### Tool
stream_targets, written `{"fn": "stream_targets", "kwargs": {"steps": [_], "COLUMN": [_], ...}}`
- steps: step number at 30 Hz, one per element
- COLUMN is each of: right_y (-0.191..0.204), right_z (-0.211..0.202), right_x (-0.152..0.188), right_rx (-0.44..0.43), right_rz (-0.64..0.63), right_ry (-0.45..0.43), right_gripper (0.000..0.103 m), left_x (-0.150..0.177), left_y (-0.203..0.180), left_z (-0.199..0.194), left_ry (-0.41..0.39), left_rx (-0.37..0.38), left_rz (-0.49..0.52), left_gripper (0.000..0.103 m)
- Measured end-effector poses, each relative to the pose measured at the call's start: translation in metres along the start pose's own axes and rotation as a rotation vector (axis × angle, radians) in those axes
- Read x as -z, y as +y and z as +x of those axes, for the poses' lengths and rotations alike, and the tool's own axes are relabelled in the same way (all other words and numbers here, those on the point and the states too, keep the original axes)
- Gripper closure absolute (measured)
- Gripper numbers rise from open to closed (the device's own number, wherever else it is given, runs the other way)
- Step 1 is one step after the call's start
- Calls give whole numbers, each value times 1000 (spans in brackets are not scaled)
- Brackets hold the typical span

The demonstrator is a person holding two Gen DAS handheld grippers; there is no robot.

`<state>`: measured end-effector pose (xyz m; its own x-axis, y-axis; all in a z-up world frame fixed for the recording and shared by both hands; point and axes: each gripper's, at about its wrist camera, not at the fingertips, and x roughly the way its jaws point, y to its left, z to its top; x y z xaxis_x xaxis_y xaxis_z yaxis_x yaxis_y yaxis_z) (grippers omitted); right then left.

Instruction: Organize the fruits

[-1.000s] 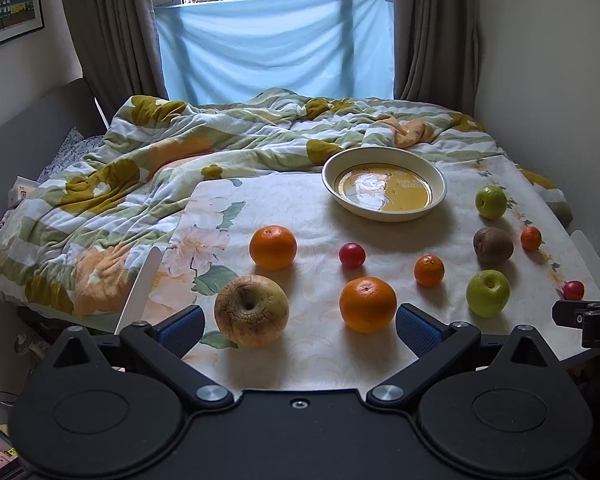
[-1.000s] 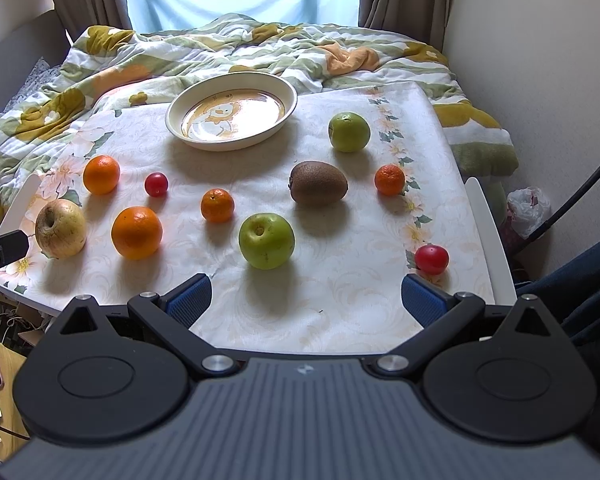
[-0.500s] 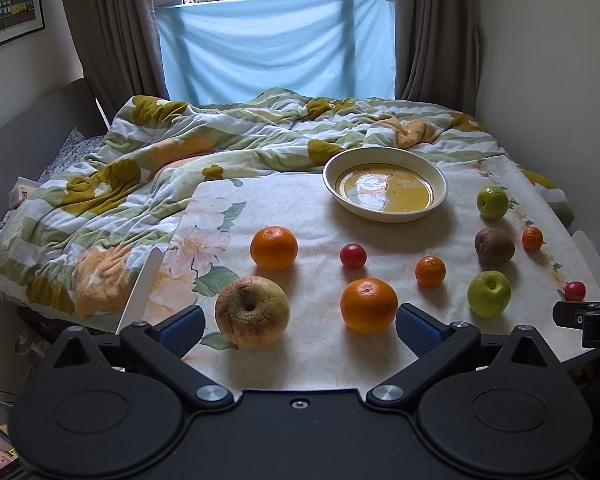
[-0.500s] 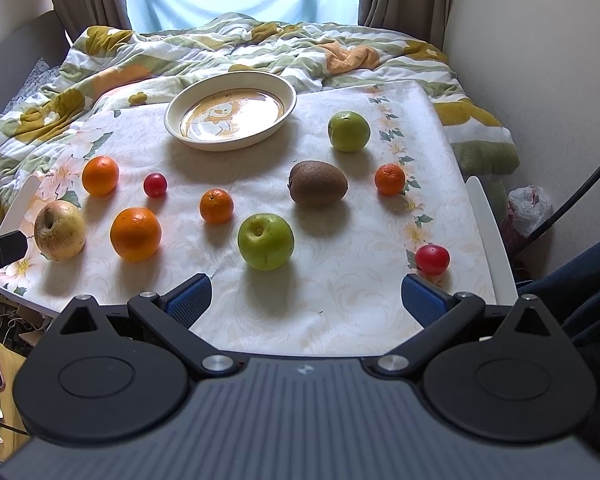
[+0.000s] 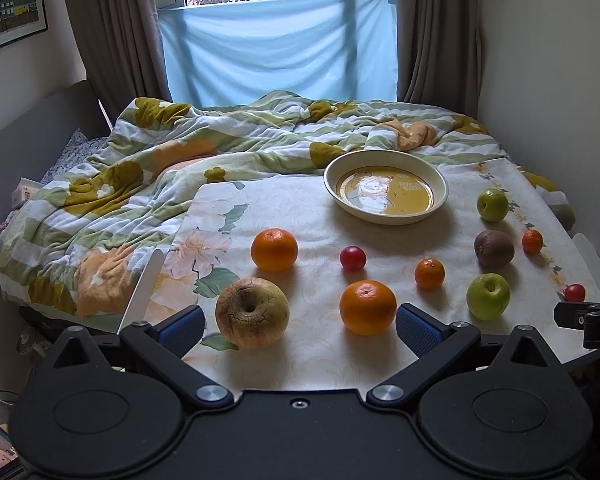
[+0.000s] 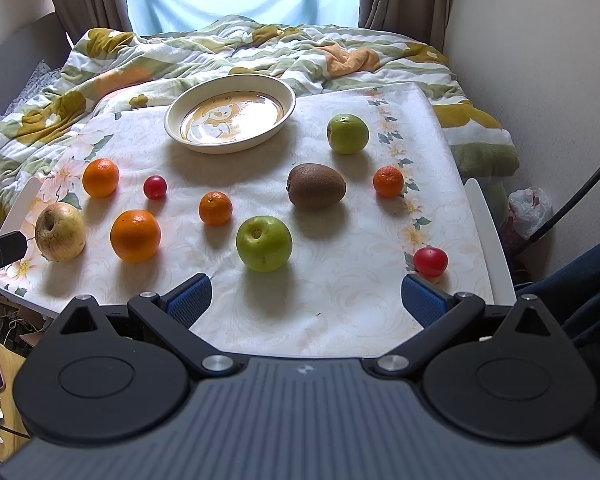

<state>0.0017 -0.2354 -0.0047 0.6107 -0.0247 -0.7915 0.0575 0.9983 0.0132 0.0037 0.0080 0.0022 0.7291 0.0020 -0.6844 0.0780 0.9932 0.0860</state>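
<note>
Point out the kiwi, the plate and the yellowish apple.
kiwi (image 6: 317,185): right wrist view, middle of its brown skin.
plate (image 6: 188,136): right wrist view, bare cream rim on its near left side.
yellowish apple (image 5: 252,314): left wrist view, wrinkled top beside the stem hollow.

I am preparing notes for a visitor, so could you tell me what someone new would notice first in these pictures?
Bright fruit lies scattered over the floral tablecloth: oranges, green apples, a kiwi and small red fruits. An empty cream plate sits at the far side, before a rumpled quilt. Both grippers, left gripper and right gripper, hover open at the near edge.
</note>
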Motion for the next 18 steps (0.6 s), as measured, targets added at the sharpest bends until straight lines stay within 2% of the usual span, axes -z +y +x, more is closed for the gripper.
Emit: {"fn": "stream_targets", "kwargs": {"steps": [9, 14, 18], "right_y": [-2, -3, -1], "right_z": [-2, -2, 7], "right_x": [-2, -4, -6], "right_rx": [-7, -34, -68], "right_rz": [-10, -44, -78], "right_ry": [-3, -2, -4], "right_gripper": [0, 0, 0], "left_x": [-5, -7, -2], "left_y": [1, -1, 2], "left_z": [-1, 1, 14], "left_ry": [27, 31, 52], "left_rx": [-2, -62, -81], "left_rz": [-13, 6, -12], "left_gripper": [0, 0, 0]}}
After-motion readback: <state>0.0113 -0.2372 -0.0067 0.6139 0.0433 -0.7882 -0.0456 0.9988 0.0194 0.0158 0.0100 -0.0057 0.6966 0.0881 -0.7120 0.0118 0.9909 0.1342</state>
